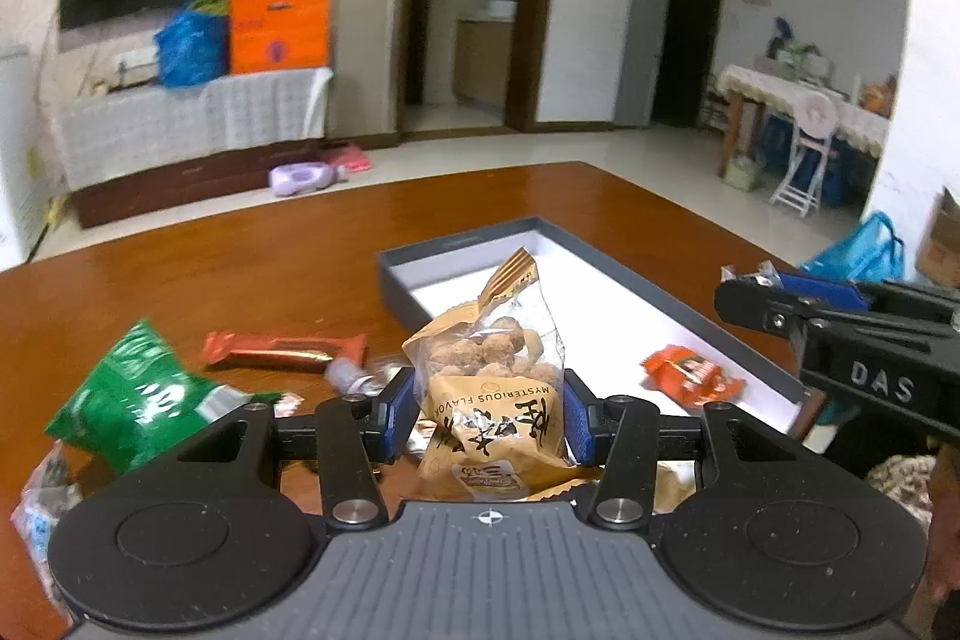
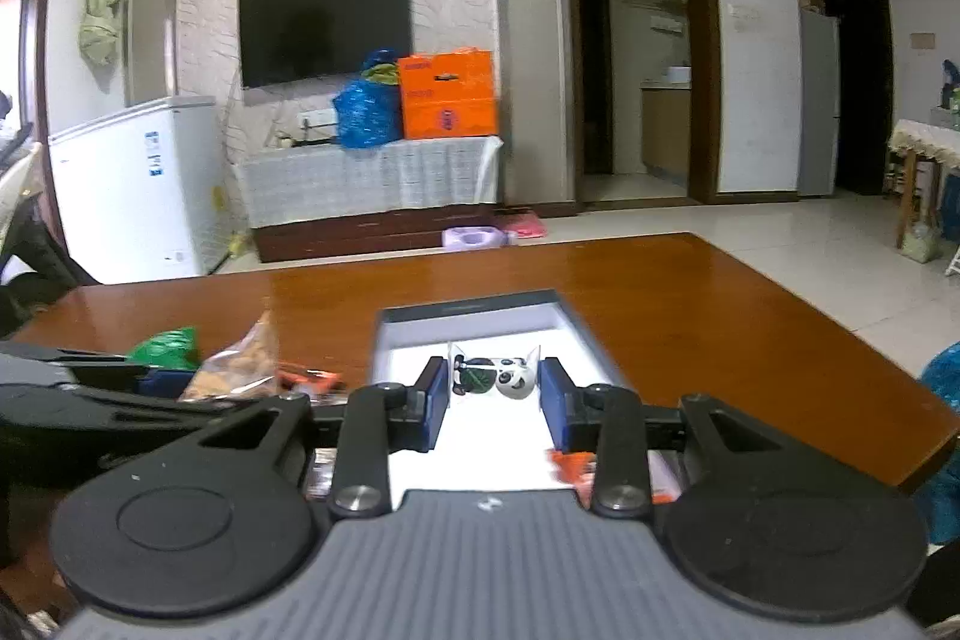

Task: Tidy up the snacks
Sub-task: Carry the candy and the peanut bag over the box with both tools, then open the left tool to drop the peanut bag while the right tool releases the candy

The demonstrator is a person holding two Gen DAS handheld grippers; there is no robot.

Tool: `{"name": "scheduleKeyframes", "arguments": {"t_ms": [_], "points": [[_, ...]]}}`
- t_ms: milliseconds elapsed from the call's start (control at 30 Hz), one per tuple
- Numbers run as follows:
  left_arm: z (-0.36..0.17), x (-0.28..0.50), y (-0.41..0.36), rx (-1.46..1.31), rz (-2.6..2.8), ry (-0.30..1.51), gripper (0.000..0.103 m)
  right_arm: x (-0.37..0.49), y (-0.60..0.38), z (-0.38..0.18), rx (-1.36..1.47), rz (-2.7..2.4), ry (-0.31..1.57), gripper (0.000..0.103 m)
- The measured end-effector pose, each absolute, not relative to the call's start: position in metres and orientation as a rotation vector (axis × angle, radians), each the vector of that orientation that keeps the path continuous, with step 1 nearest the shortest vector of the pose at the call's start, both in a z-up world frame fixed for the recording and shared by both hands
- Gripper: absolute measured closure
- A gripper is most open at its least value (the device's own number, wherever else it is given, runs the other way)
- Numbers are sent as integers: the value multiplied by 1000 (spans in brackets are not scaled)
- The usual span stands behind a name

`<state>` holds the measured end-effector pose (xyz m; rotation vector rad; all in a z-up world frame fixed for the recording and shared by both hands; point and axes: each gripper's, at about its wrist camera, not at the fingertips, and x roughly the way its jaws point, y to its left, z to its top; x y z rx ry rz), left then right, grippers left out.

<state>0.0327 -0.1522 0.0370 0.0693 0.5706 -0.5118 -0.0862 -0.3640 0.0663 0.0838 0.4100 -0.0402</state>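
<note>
Fingers of the left gripper (image 1: 489,415) pinched a tan snack bag (image 1: 489,376) at its lower half, with the clear, filled upper part standing free above the pads. Fingers of the right gripper (image 2: 495,403) pinched a small panda-print packet (image 2: 495,377) held over the white floor of the box.

Worktop (image 1: 240,256): brown and glossy; loose snacks lay on its near left.

Grey box (image 1: 456,244): open, mostly empty, one orange packet (image 1: 693,376) inside near the right wall.

Green bag (image 1: 135,388) and red bar (image 1: 282,349): outside the box, left of it, not yet sorted.

Risks noted:
- Tan snack bag was top-heavy above the grip; a quick swing could let it fold or slide out short of the box.
- Both grippers were converging on the same box, close together; their housings could collide, jarring either grip.
- Panda-print packet was gripped only by its edges; its slick film could slip.
- A low pass could catch the box wall and shift the box.
</note>
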Motion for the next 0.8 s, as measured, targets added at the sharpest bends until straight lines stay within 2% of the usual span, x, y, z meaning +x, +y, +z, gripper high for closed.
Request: {"name": "scheduleKeyframes", "arguments": {"t_ms": [333, 800], "points": [[25, 29, -179, 81, -595, 583, 54, -89, -421, 52, 199, -86, 532, 70], [11, 36, -211, 170, -611, 531, 54, -60, -424, 26, 311, -104, 655, 69]]}}
